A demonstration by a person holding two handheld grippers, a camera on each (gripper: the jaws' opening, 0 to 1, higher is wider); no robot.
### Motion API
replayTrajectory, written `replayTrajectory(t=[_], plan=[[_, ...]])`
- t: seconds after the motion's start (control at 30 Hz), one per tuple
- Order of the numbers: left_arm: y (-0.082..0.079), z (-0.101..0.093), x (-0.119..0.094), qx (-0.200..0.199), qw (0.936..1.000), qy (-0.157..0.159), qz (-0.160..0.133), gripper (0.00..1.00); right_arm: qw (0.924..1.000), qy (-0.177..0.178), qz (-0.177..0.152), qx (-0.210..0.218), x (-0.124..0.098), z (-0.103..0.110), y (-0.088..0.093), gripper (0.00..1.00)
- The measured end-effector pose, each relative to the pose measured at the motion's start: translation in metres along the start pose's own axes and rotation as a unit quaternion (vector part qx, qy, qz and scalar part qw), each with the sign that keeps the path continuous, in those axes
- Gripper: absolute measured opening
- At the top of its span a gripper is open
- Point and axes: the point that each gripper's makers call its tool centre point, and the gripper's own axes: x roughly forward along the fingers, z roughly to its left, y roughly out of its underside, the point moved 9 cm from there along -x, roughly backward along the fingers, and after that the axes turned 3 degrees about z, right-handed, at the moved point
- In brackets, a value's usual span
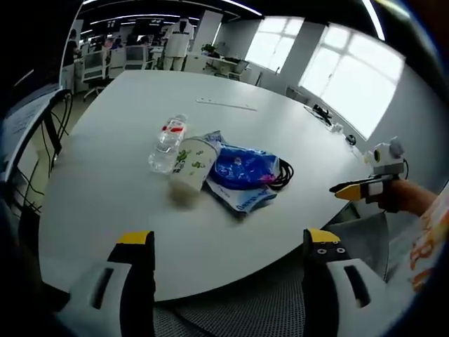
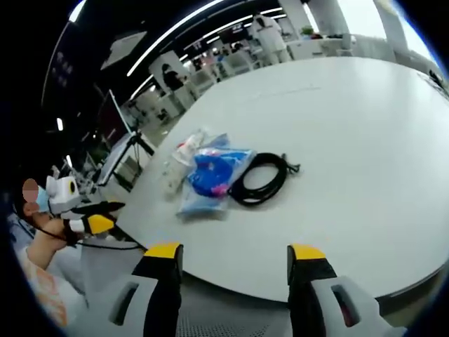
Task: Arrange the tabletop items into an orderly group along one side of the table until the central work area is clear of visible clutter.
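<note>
Broadly, setting: a large white oval surface (image 1: pixel 231 133) in an open office with windows and ceiling strip lights.
Left gripper (image 1: pixel 228 242): in the left gripper view its two yellow-tipped jaws rise at 7 and 5 o'clock, spread wide apart with nothing between them, hovering at the near edge of the surface.
Right gripper (image 2: pixel 235 253): in the right gripper view its yellow-tipped jaws also stand wide apart and hold nothing, just short of the surface edge.
Water bottle (image 1: pixel 167 144): clear plastic with a red-and-white label, lying on its side near the middle of the surface.
Paper cup (image 1: pixel 191 165): white with green print, lying tipped over, touching the bottle at its 4 o'clock side.
Blue bag (image 1: pixel 242 172): a blue printed plastic pouch lying flat, touching the cup at 3 o'clock.
Black cable (image 2: pixel 261 179): a loose coil lying against the bag, at its 3 o'clock in the right gripper view.
Other gripper seen: in the left gripper view the right gripper shows at 3 o'clock, off the surface edge; in the right gripper view the left gripper shows at 9 o'clock.
Person: an orange-and-white sleeve (image 2: pixel 42 288) at 8 o'clock in the right gripper view.
</note>
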Motion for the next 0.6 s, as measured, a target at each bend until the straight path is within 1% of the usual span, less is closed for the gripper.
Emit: replayTrajectory(t=[0.07,0.23,0.6], plan=[[0.001,0.000,0.001,-0.001,1.0000,0.001,0.002,0.88,1.0000,-0.002,0.003,0.001,0.001,0.001,0.001,0.58],[0.001,-0.002,0.002,0.001,1.0000,0.003,0.009,0.87,0.9999,-0.007,0.007,-0.005,0.005,0.005,0.000,0.60],[-0.010,-0.010,0.007,0.020,0.9996,0.010,0.017,0.85,0.9998,-0.016,0.005,-0.003,0.005,0.007,0.000,0.59]])
